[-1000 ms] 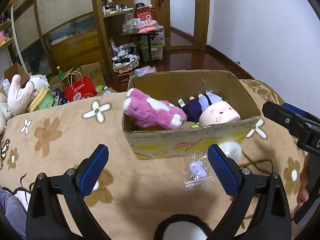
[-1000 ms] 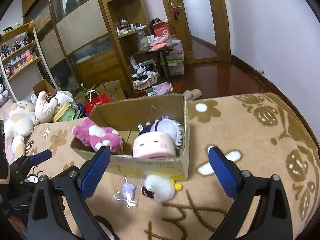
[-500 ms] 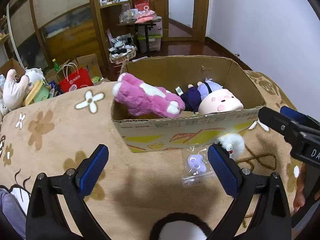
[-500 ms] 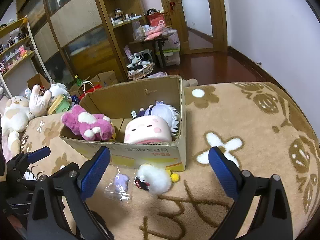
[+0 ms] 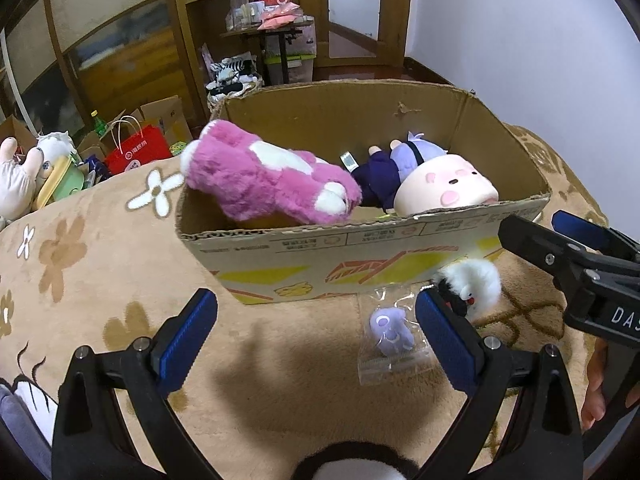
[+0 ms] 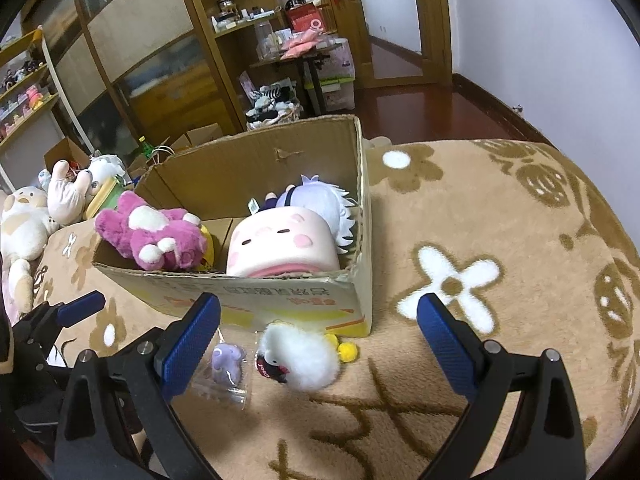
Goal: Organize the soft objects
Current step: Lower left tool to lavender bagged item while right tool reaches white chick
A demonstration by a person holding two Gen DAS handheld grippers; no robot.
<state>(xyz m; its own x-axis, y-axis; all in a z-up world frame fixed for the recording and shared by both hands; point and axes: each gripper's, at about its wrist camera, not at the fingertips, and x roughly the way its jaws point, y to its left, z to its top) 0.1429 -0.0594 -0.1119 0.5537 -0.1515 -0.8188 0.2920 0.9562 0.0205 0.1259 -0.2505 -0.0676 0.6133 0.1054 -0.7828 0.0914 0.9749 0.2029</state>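
A cardboard box [image 5: 360, 248] [image 6: 280, 300] sits on the flowered blanket. In it lie a pink plush bear [image 5: 264, 180] [image 6: 152, 232] and a pink-faced doll in purple [image 5: 440, 188] [image 6: 280, 244]. In front of the box lie a small purple toy in a clear bag [image 5: 390, 330] [image 6: 226, 364] and a white fluffy plush [image 5: 476, 284] [image 6: 300, 356]. My left gripper [image 5: 316, 344] is open above the blanket, the bagged toy just inside its right finger. My right gripper [image 6: 318, 344] is open, with the white plush between its fingers, apart from both.
The brown blanket [image 6: 500, 240] covers the bed. Several plush toys [image 6: 24, 220] lie at the far left edge. On the floor beyond stand a red bag [image 5: 138, 148], cartons, shelves [image 6: 248, 20] and a small table.
Both grippers have moved forward and down toward the box front and the two loose toys. The toys and box have not moved. Both grippers stay open.
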